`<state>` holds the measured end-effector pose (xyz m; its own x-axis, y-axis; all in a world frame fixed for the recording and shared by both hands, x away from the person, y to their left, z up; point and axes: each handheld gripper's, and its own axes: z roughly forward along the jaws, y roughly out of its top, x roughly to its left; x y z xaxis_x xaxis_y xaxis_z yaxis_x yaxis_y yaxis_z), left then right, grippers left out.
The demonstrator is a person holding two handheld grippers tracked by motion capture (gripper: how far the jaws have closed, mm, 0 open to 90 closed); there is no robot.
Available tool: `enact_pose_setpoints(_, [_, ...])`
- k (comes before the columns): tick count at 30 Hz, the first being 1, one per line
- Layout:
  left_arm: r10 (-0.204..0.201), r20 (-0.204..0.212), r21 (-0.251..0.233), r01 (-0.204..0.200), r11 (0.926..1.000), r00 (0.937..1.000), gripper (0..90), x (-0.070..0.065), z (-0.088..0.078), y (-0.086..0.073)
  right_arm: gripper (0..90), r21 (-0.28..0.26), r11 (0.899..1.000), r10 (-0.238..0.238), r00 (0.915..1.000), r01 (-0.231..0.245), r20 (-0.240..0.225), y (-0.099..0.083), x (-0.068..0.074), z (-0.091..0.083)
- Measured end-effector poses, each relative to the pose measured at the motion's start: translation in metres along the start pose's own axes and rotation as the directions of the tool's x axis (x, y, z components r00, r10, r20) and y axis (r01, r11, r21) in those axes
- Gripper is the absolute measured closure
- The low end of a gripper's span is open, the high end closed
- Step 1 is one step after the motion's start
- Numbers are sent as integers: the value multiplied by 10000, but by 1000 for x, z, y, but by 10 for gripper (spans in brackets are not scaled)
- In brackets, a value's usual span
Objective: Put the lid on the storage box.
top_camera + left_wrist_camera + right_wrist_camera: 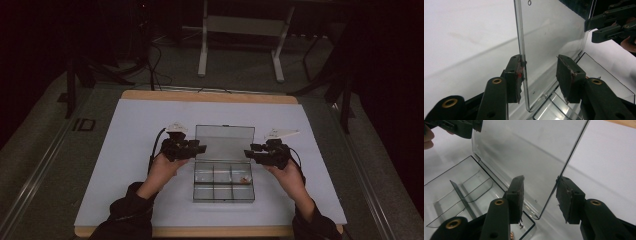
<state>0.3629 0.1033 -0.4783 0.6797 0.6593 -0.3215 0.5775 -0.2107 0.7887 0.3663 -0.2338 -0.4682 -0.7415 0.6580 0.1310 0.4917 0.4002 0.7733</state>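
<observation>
A clear plastic compartment box (pixel 223 199) lies mid-table with its lid (pixel 224 142) standing upright at the back. My left gripper (pixel 200 148) is at the lid's left edge and my right gripper (pixel 248 153) at its right edge. In the left gripper view the lid (pixel 549 37) edge stands between the jaws of the left gripper (pixel 540 77); the left pad touches it and the right pad stands apart. In the right gripper view the lid (pixel 529 152) edge runs between the open jaws of the right gripper (pixel 540 197), close to the right pad. A small brown item (pixel 244 180) lies in one compartment.
The box rests on a white mat (pixel 125 165) over a wooden table with its front edge (pixel 210 231) near the person. A white stand (pixel 240 30) and cables are on the dark floor beyond. The compartment dividers (pixel 461 197) show in the right gripper view.
</observation>
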Motion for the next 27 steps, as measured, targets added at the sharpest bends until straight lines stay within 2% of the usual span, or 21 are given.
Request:
enact_pose_setpoints(13, [611, -61, -109, -612, 9981, 9981, 569, -13, -10, -7, 595, -253, 9995, -177, 9991, 168, -381, -7, 7, -12])
enact_pose_setpoints(17, [837, -63, -99, -837, 9964, 9965, 571, -18, -14, -11, 612, -160, 9998, -123, 9980, 114, -617, -9, 6, -14])
enact_pose_setpoints(27, [1275, -37, 88, -1274, 9918, 9918, 594, -28, -20, -19, 656, -87, 9999, -110, 9964, 103, -845, -19, 7, -17])
